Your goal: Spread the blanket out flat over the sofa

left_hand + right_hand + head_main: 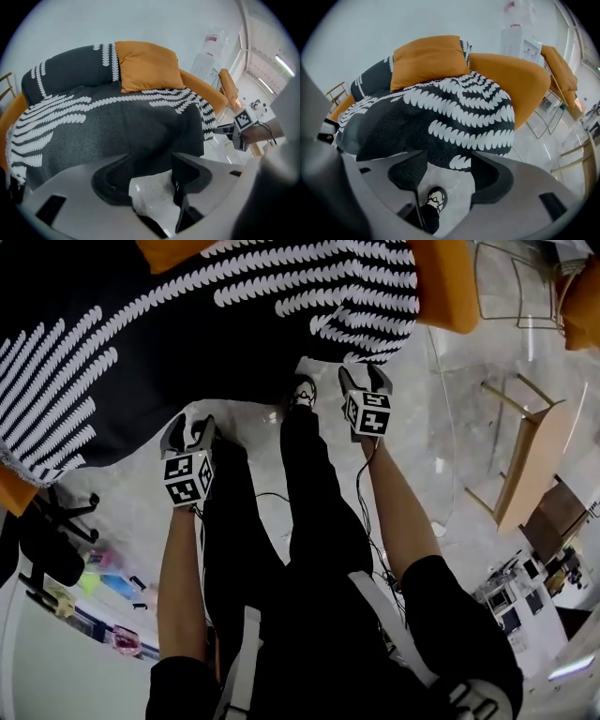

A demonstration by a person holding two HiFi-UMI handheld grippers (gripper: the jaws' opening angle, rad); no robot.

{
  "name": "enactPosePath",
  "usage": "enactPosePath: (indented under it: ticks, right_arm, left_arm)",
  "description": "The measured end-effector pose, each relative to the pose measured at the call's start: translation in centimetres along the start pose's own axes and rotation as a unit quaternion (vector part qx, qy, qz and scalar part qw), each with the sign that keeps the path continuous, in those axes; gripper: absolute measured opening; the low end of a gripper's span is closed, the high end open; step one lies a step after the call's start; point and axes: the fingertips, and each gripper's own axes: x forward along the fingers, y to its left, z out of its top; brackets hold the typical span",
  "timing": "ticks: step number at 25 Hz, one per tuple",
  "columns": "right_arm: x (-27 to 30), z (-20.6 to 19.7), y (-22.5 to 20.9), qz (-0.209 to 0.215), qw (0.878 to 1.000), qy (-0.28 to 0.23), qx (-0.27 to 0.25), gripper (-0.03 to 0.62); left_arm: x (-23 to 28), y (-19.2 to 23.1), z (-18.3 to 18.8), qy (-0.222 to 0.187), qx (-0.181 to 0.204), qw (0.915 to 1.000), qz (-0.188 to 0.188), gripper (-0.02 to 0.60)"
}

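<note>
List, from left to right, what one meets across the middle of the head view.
Black office chair → left tool → person's shoe → right tool → wooden frame.

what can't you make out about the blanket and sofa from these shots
sofa seat: every view, covered by the blanket.
blanket behind the orange cushion: both gripper views, hidden by it.
sofa back: head view, cut off by the top edge.
small coloured items, lower left: head view, too small to identify.
</note>
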Motion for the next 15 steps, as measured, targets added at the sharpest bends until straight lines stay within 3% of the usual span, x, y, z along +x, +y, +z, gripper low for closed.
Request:
enactPosePath:
  ticks: [5, 9, 12, 14, 15]
  right_arm:
    - [2.7, -1.1, -2.7, 0.002, 0.997, 0.017, 0.082, 0.348]
    - [5.6, -1.6, -5.2, -0.006, 0.995, 0.045, 0.093, 0.350]
    - [6.6, -1.8, -7.4, -0.021, 0.995, 0.074, 0.056, 0.185]
    - [6.7, -1.3, -8.5, -0.025, 0.996, 0.083, 0.010, 0.022]
    - [6.6, -1.1, -8.8, -0.026, 0.996, 0.084, -0.014, 0.021]
  left_arm:
    - [2.2, -4.9, 1.7, -0.001, 0.000, 0.9999, -0.013, 0.261]
    - [3.5, -7.1, 3.0, 0.002, 0.019, 0.9996, -0.019, 0.259]
    - [4.5, -7.9, 3.8, 0.013, 0.027, 0.9993, -0.021, 0.259]
    - [5.2, -8.2, 4.1, 0.020, 0.034, 0.9990, -0.023, 0.259]
    - [5.6, -8.2, 4.2, 0.025, 0.039, 0.9987, -0.022, 0.259]
